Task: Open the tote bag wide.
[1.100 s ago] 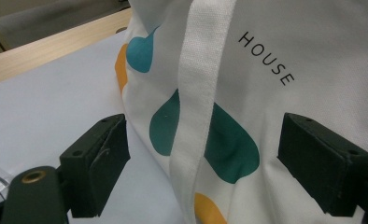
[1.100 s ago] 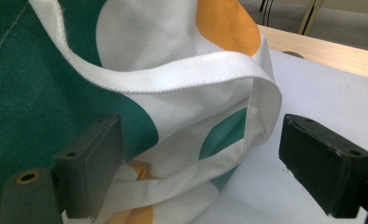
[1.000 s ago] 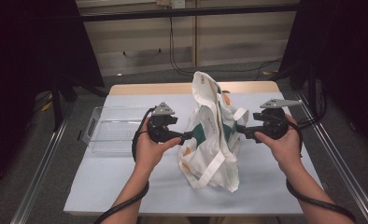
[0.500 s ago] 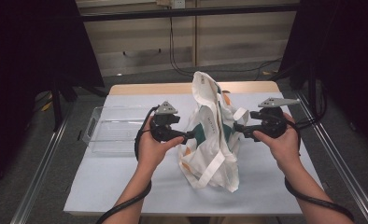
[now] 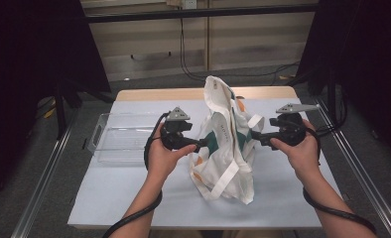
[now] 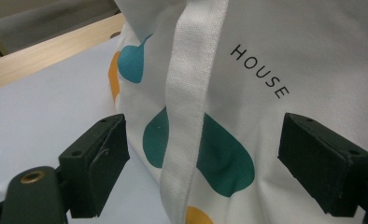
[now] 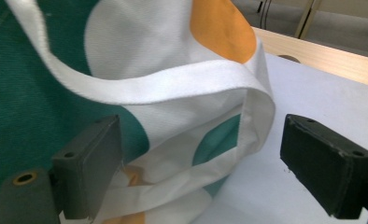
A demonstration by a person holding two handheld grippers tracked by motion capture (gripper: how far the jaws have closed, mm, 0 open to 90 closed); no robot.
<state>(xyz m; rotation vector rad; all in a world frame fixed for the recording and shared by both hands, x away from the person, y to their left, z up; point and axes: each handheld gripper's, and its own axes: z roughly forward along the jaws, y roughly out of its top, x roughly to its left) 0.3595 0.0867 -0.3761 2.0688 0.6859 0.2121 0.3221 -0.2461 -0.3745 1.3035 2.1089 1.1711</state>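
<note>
While the tote bag (image 5: 227,144) stands slumped mid-worktop (image 5: 134,198), right of the clear tray (image 5: 115,144), both tongs flank it: left tongs (image 5: 203,145) and right tongs (image 5: 255,137) gape wide around fabric, the right having just opened further, pinching nothing. Gripping and whatever follows seem undone.

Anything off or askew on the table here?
Only the tote bag: it sags crumpled with its handles flopped loose toward the table's near edge. The clear tray sits square. No spills or damage visible.
</note>
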